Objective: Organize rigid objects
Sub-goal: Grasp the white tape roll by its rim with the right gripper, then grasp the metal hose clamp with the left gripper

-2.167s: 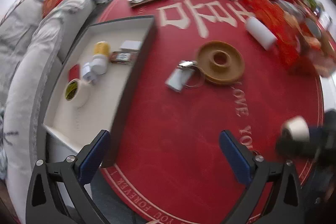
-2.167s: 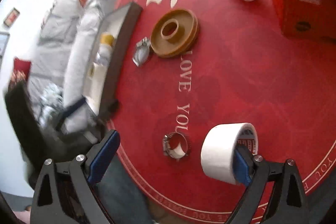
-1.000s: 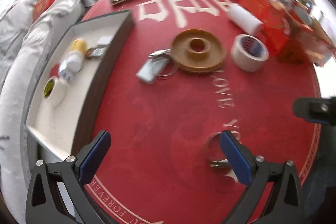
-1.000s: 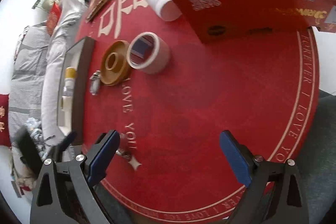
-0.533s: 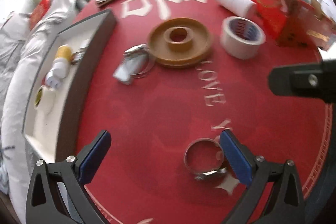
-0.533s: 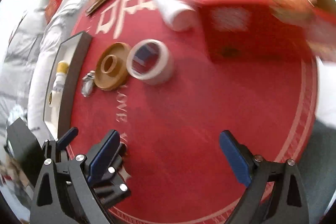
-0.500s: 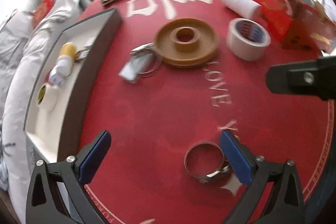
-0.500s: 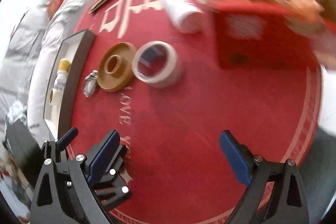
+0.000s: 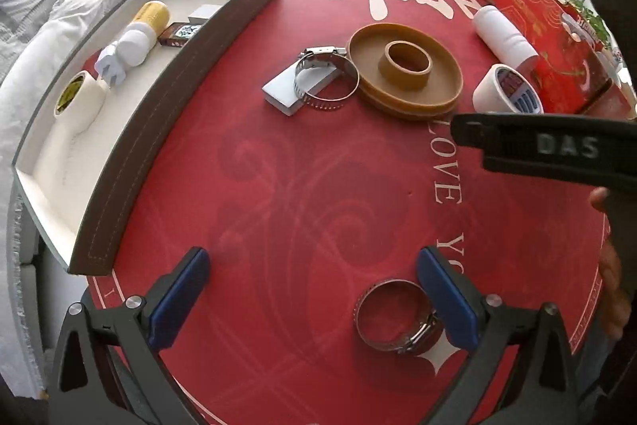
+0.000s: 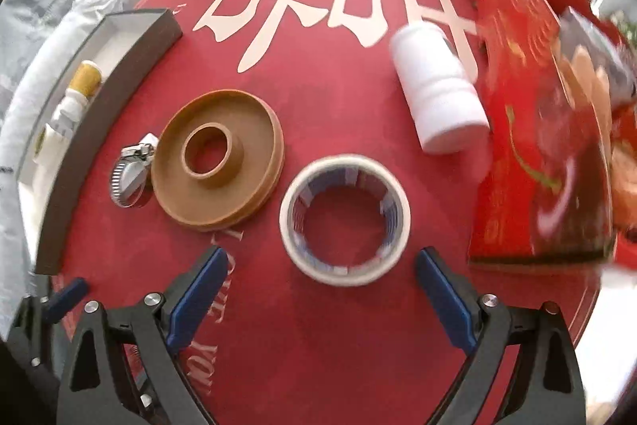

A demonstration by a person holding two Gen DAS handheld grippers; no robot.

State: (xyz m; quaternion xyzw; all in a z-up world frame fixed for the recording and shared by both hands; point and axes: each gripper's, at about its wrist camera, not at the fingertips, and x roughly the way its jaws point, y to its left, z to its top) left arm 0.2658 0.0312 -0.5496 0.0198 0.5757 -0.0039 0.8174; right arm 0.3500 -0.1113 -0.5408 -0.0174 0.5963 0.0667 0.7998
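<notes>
The left hand-held gripper [image 9: 312,299] is held released, jaws wide apart, low over the red bench [image 9: 302,186]. A metal hose clamp [image 9: 396,315] lies flat on the bench just inside the right finger [image 9: 448,301], nothing being gripped. The right hand-held gripper [image 10: 318,299] is likewise released and is poised above a roll of white tape [image 10: 344,220], which rests flat on the bench ahead of the fingertips. Beside the tape a tan plastic spool [image 10: 217,164] is seen, with a second hose clamp [image 10: 129,172] touching it. A dark-walled tray [image 9: 107,222] at the left holds a yellow-capped bottle [image 9: 141,34] and a small tape roll [image 9: 77,98].
</notes>
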